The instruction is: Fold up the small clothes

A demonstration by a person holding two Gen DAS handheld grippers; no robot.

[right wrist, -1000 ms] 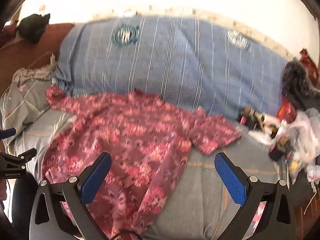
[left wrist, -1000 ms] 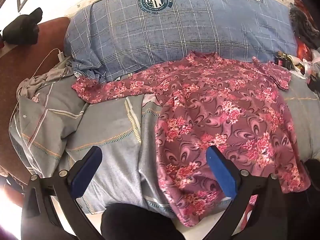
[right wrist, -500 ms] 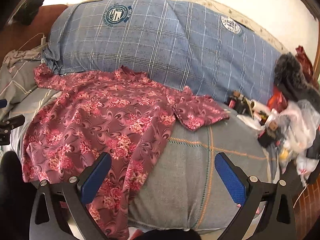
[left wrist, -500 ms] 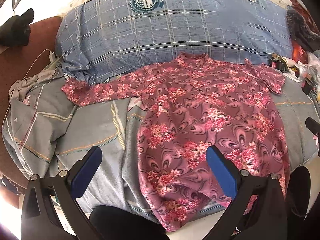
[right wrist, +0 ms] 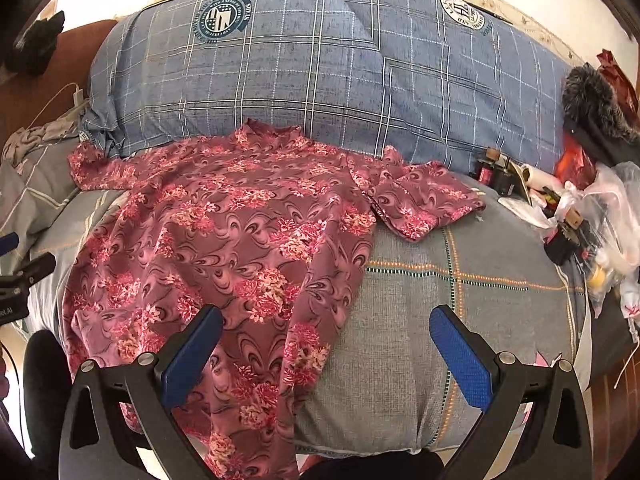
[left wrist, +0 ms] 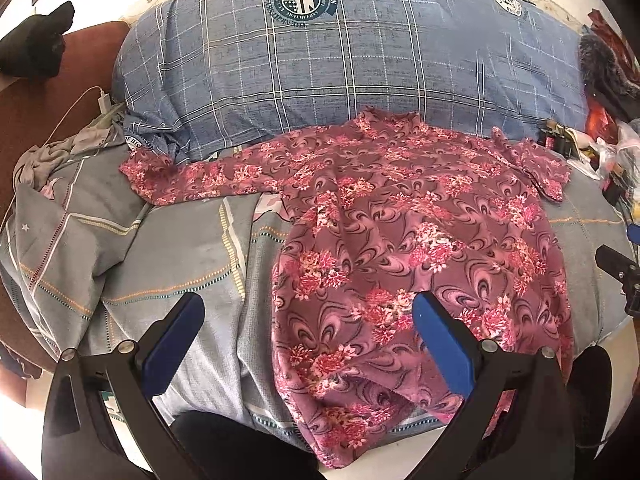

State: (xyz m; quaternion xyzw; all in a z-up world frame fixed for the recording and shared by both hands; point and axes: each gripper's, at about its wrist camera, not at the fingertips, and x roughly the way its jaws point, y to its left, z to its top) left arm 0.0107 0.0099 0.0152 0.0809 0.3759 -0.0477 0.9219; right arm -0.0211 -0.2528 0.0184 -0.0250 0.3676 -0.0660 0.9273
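Note:
A pink floral long-sleeved top (left wrist: 404, 224) lies spread flat on the grey bed cover (left wrist: 172, 264), collar toward the blue pillow. Its left sleeve (left wrist: 192, 178) stretches out to the left; its right sleeve (right wrist: 420, 200) is folded short. The hem hangs over the bed's front edge. My left gripper (left wrist: 308, 332) is open and empty, held above the top's lower left part. My right gripper (right wrist: 326, 340) is open and empty, above the top's lower right edge (right wrist: 224, 248).
A large blue checked pillow (left wrist: 340, 64) lies along the back. Clutter of bags, bottles and a fur-trimmed item (right wrist: 580, 184) sits at the right. Crumpled grey cloth and a charger cable (left wrist: 60, 144) are at the left. A brown headboard (left wrist: 36, 96) is far left.
Both grippers have pulled back and steadied, so more of the top and bed show. The top lies the same; both grippers stay open.

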